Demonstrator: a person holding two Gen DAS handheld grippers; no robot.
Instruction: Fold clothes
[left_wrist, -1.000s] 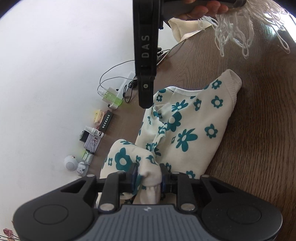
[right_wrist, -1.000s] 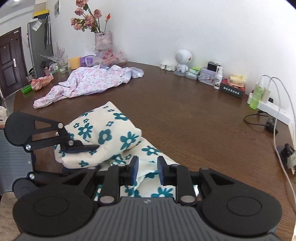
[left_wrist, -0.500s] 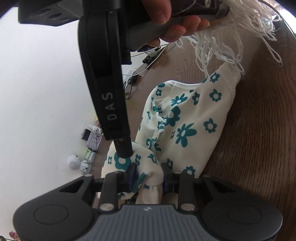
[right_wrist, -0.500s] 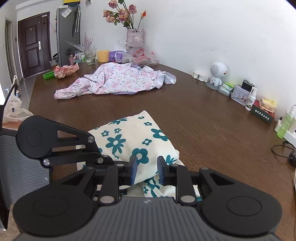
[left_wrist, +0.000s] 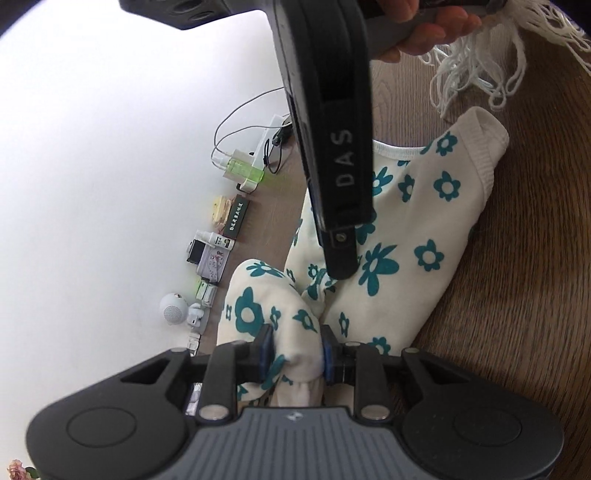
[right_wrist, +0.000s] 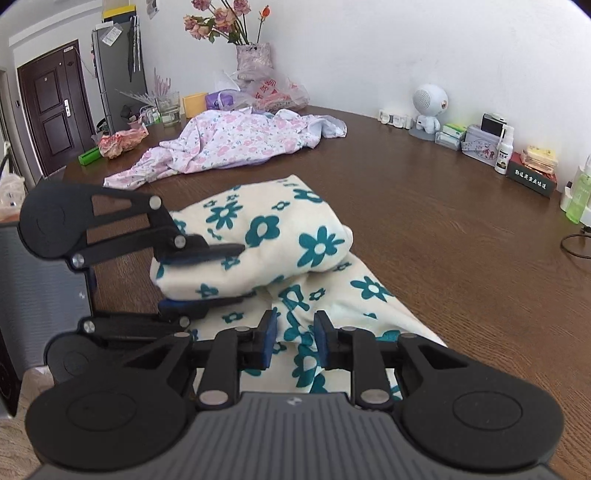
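We see a soft cream cloth garment (right_wrist: 280, 236) printed with teal flowers, its cuff ribbed. Under it lies our smooth brown wood table (right_wrist: 443, 229), grain showing, faintly glossy. Both grippers are matt black plastic with bright metal pins. Far left, a thin pink-flowered cloth (right_wrist: 236, 142) lies crumpled.

Black grippers, blue-padded fingers (right_wrist: 269, 334), "DAS" lettering

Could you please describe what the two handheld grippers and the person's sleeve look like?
Both are matte black plastic tools with a grey ribbed housing, round side discs, silver pivot bolts and blue-padded fingers. The left gripper and right gripper look identical. White letters "DAS" mark the right gripper's side. A white fringed knit sleeve hangs at the wrist of the hand holding it.
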